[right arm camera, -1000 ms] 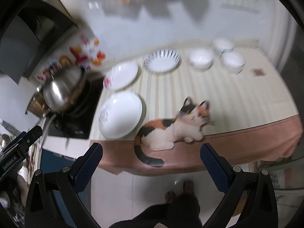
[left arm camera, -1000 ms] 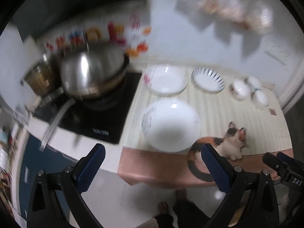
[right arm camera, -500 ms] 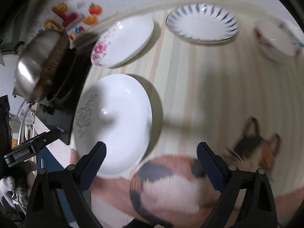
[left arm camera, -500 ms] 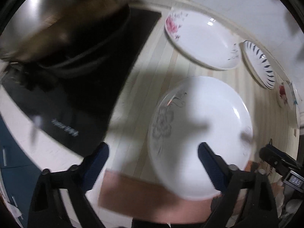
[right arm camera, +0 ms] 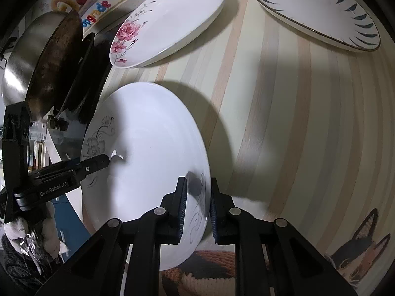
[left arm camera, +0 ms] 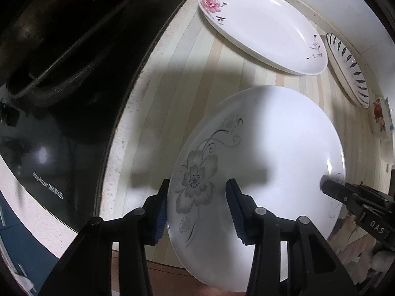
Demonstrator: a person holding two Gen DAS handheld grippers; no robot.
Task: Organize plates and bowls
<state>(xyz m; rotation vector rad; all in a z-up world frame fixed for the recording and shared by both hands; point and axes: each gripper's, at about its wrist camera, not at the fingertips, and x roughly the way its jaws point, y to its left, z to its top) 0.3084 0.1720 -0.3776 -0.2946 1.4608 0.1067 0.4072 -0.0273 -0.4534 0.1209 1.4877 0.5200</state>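
Note:
A large white plate with a grey flower print [left arm camera: 271, 148] lies on the striped counter, also in the right wrist view [right arm camera: 148, 148]. My left gripper [left arm camera: 197, 202] straddles its left rim, jaws partly closed, one finger outside and one over the plate. My right gripper [right arm camera: 196, 202] straddles the opposite rim, jaws narrow around the edge. Behind lie a pink-rose plate [left arm camera: 261, 24] [right arm camera: 170, 22], a blue-leaf plate [left arm camera: 348, 71] [right arm camera: 316, 9] and a small red-flower bowl [left arm camera: 380, 118].
A black induction cooktop [left arm camera: 61, 135] with a dark pan [left arm camera: 61, 37] sits left of the plates; a steel pot [right arm camera: 27, 59] stands on it. A cat-print mat [right arm camera: 355, 259] covers the counter's front edge.
Both grippers have dropped from high above the counter down to the large white plate. Their jaws have narrowed around its opposite rims.

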